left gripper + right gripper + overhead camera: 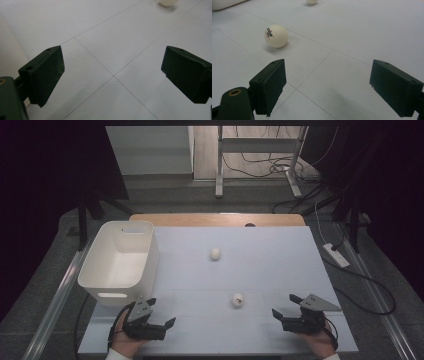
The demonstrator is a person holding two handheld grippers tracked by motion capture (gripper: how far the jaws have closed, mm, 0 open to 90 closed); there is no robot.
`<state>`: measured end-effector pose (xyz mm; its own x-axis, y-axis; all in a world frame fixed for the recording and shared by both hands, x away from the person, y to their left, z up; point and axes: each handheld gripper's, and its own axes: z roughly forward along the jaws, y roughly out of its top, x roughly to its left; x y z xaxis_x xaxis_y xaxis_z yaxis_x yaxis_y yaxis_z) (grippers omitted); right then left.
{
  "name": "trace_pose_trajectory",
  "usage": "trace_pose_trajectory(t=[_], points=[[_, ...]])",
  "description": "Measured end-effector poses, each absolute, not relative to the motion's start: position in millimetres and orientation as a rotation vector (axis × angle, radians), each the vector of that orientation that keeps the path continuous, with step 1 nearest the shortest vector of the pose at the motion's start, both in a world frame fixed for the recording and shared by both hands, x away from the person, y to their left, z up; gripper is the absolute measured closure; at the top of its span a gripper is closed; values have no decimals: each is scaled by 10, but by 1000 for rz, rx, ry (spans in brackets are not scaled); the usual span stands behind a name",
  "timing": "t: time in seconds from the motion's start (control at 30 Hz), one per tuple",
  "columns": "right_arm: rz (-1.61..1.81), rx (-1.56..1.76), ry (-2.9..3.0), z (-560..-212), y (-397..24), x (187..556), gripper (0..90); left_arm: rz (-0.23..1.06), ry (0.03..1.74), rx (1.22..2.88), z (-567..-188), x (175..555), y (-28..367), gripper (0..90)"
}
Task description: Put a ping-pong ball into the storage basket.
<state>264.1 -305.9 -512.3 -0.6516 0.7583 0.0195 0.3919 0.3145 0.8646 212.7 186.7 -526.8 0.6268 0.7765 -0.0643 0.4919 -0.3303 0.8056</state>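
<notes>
Two white balls lie on the pale mat (270, 265): a plain one (215, 253) near the middle and a printed one (237, 299) nearer the front. My left gripper (161, 311) is held at the front left, open and empty, just below the white bin (120, 260). In the left gripper view the jaws (112, 72) stand wide apart over bare mat, with a ball (168, 2) at the top edge. My right gripper (285, 305) sits open at the front right. Its view has the printed ball (276, 35) ahead to the left of the gripper (334, 87), and the far ball (312, 2) beyond.
The empty white bin stands on the mat's left side, and its wall (7, 50) is close beside my left jaw. A wooden table edge (200, 219) runs behind the mat. A power strip (336, 255) and cables lie on the floor to the right.
</notes>
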Motion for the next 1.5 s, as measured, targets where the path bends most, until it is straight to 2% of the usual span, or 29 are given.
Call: trace_pose_trajectory(t=[1.5], points=[[1245, 1022, 2229, -5148, -3024, 2658, 137, 384, 946, 2075, -5046, 2291, 1430, 27]])
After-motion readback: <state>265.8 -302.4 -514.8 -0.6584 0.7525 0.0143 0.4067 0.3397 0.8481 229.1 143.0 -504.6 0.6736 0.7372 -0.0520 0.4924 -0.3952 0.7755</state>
